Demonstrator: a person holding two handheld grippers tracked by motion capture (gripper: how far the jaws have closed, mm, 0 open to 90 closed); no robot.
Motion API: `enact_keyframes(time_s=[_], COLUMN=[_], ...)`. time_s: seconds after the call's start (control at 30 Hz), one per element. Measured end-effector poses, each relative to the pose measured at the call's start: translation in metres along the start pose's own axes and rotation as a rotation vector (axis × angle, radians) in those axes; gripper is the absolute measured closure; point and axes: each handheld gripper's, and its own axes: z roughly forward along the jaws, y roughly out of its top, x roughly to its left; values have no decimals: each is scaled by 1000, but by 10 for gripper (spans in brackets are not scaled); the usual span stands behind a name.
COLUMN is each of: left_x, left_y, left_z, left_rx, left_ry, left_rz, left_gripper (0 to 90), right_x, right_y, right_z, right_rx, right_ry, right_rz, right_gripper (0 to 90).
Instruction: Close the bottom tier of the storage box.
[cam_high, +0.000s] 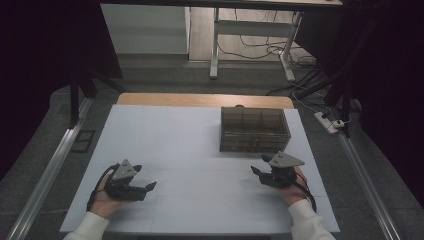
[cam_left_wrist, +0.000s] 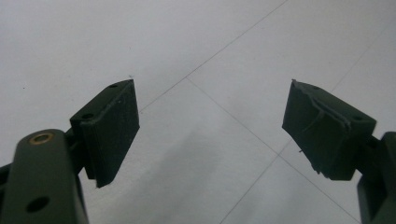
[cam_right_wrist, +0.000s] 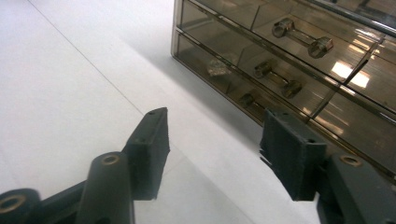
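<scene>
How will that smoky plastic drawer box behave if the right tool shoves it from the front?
The drawer box looks rigid, with thin clear walls, so probably light. Low and wide on the smooth white table, it should slide rather than tip. The glossy fronts look slippery; the small handles seem the safer grip.

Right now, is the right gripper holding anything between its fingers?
No, the right gripper has open fingers with bare white table between them, near the drawer box.

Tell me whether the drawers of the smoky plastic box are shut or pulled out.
Shut. In the right gripper view the drawer fronts sit flush with one another; the high view shows none jutting from the box.
</scene>
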Motion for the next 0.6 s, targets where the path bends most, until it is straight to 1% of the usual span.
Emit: enact_keyframes(time_s=[0.07,0.13,0.3,0.37,0.4,0.53,0.6], left_x=[0,0,0,-1,-1,-1,-1], left_y=[0,0,-1,-1,-1,0,0], left_z=[0,0,0,0,0,1,1], left_rx=[0,0,0,1,1,2,2], left_ry=[0,-1,0,0,0,-2,-4], left_rz=[-2,-2,-3,0,0,-2,0], left_gripper=[179,179,179,179,178,178,178], right_x=[1,3,5,6,6,6,5], right_y=[-1,-3,-10,-15,-17,-26,-29], right_z=[-3,-6,-16,-20,-22,-32,-35], right_rx=[-9,-7,-22,-21,-13,-15,-17], right_ry=[9,13,25,27,26,35,34], right_rz=[5,3,11,18,12,11,21], right_gripper=[391,379,358,351,347,342,342])
